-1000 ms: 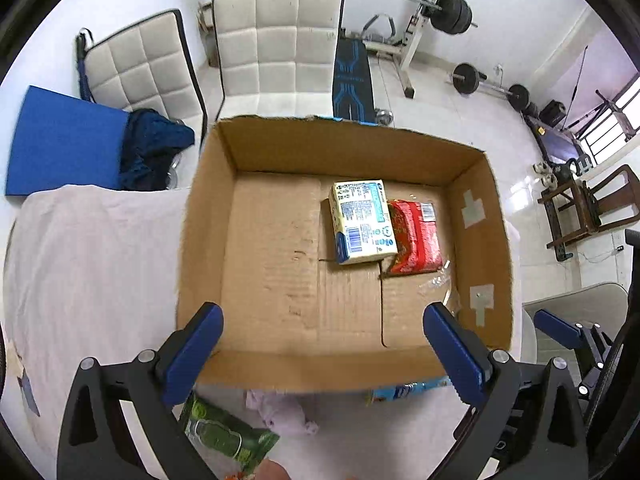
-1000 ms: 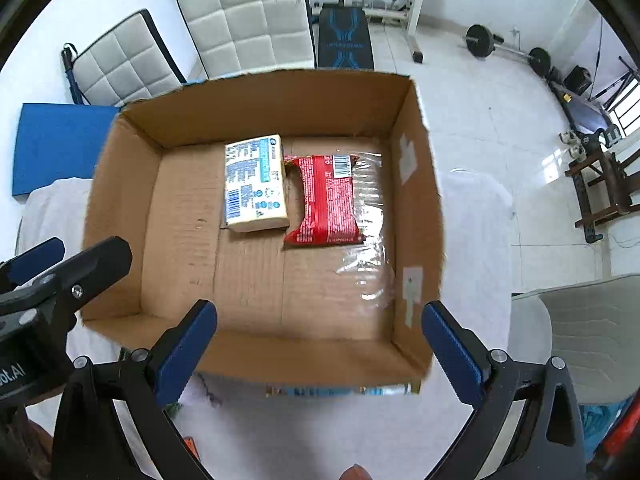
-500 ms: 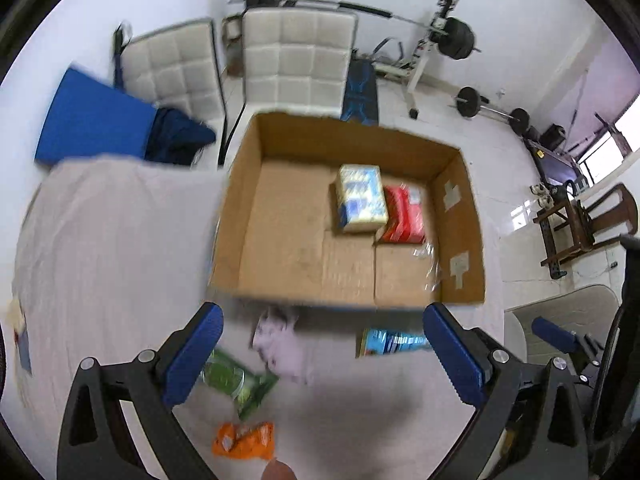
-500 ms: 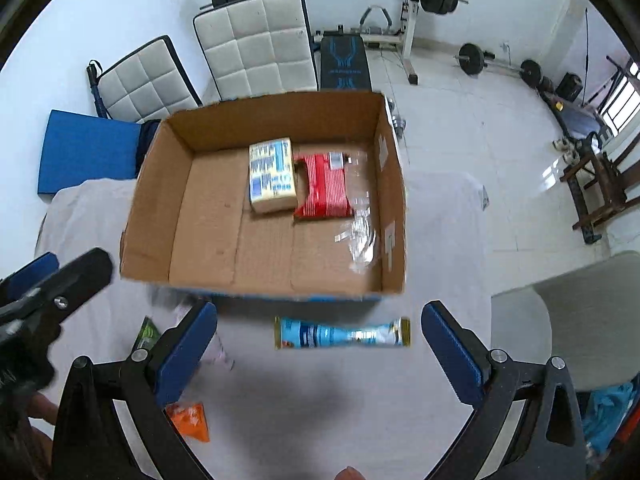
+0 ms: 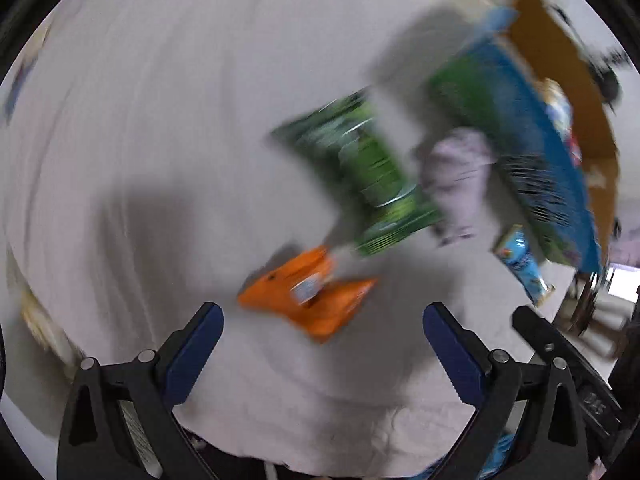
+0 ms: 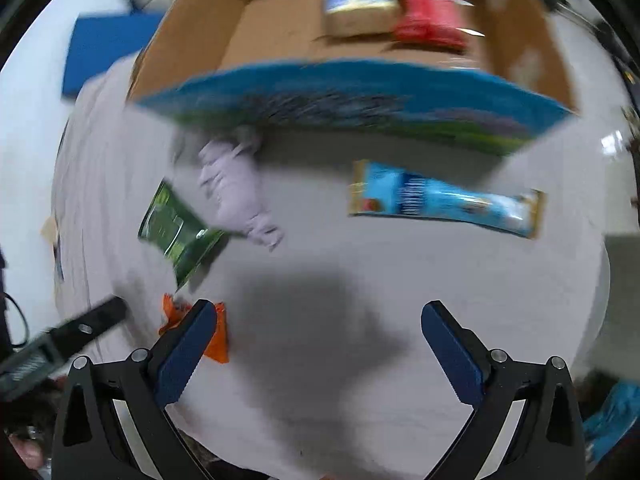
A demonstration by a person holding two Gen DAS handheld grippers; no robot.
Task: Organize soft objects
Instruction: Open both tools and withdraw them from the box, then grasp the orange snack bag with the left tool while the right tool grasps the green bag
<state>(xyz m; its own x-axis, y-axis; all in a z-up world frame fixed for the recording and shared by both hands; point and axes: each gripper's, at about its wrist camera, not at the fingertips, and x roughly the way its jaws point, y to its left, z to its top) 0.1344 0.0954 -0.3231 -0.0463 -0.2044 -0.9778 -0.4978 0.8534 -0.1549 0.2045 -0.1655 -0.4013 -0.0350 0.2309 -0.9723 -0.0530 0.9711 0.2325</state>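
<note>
Both views are motion-blurred. My left gripper [image 5: 322, 332] is open and empty just above an orange packet [image 5: 308, 294] on the white cloth. Beyond it lie a green packet [image 5: 360, 176], a pale lilac soft item [image 5: 456, 176] and a blue packet [image 5: 522, 264]. My right gripper [image 6: 318, 334] is open and empty over bare cloth. Ahead of it lie the blue packet [image 6: 444, 200], the lilac item [image 6: 236, 188], the green packet [image 6: 176, 232] and the orange packet [image 6: 218, 344]. The cardboard box [image 6: 360, 92] holds a cream pack [image 6: 358, 0] and a red pack [image 6: 432, 16].
The box [image 5: 532, 132] has a blue and green printed outer side facing me. The left gripper's arm [image 6: 64, 344] shows at the right view's lower left. A blue mat [image 6: 108, 48] lies beyond the table's far left edge.
Both grippers pulled back from over the box and dropped toward the cloth in front of it. The left one swung left over the orange packet. Both stayed open.
</note>
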